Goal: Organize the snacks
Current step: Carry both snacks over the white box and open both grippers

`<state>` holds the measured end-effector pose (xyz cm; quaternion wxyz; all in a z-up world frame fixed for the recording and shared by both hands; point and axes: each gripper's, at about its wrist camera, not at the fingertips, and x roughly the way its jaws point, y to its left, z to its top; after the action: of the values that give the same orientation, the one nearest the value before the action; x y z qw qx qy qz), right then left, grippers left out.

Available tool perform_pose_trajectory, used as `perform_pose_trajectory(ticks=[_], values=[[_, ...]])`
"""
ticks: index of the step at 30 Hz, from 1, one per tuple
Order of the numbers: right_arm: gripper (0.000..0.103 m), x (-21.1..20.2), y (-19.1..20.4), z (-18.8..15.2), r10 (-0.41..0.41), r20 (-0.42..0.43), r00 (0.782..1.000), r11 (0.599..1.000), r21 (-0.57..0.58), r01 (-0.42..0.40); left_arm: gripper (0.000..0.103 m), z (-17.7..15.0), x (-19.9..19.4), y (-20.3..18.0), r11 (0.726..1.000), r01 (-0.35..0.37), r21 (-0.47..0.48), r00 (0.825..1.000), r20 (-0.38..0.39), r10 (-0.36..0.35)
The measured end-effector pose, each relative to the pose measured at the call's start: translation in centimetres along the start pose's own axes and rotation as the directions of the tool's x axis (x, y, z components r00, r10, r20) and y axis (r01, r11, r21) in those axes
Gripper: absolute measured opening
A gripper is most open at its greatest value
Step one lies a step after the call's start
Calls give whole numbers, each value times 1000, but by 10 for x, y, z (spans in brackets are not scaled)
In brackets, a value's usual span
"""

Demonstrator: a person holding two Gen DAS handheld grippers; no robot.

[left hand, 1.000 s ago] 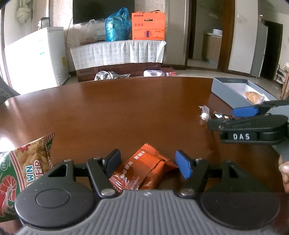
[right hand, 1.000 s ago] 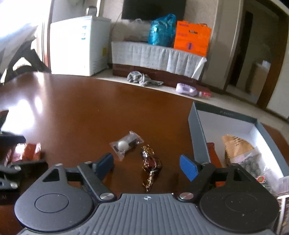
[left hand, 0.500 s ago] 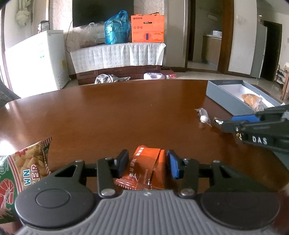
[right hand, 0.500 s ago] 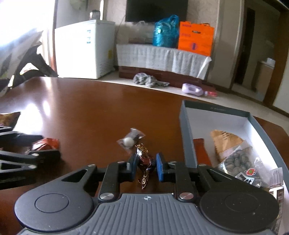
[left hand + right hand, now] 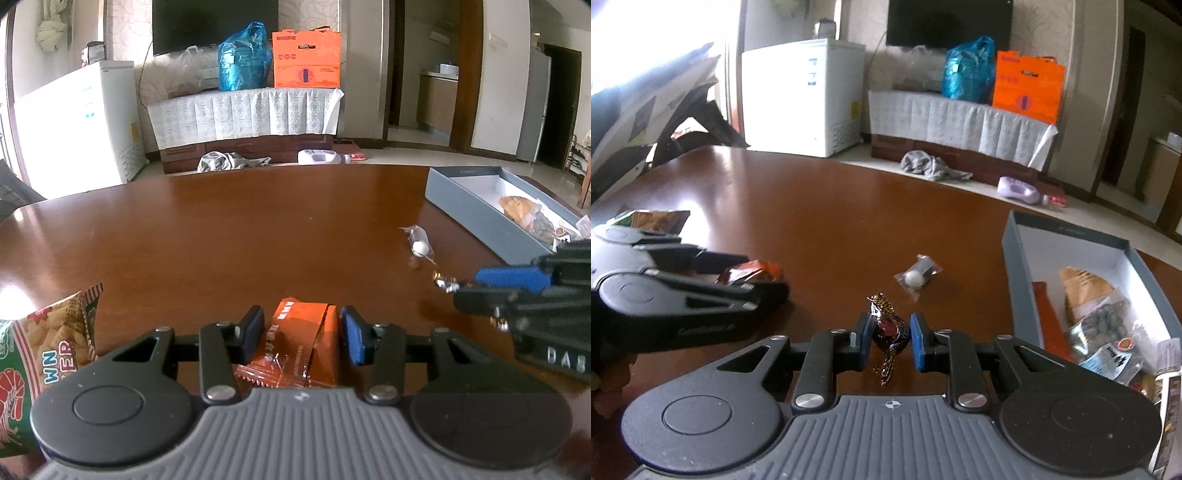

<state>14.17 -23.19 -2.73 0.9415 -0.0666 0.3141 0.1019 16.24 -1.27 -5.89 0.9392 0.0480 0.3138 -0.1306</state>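
Two hand-held grippers [image 5: 889, 339] [image 5: 302, 339], one box [image 5: 1012, 266] — four loose snacks [image 5: 303, 347] [image 5: 890, 328] [image 5: 916, 277] [image 5: 40, 354]

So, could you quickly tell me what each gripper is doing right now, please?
Left gripper: closed on the orange snack packet.
Right gripper: closed on the foil-wrapped candy.

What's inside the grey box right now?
The grey box holds an orange packet, a tan bag, and a clear bag of dark pieces; anything underneath is hidden.
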Motion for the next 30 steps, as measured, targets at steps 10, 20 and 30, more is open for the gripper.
perform_pose_trajectory(ticks=[10,20,30], values=[[24,-13,-1,-9,4,-13,1000,1000,2,-4,43,3,4,-10,999,-34,-11,999,-6,34],[24,-45,-19,-6,0,37,999,1000,22,-1,43,11,11,-32,999,-35,-10,999,-15,35],[24,-65,-37,-11,-5,66,998,999,47,2,43,19,13,-55,1000,-18,-1,1000,6,18]])
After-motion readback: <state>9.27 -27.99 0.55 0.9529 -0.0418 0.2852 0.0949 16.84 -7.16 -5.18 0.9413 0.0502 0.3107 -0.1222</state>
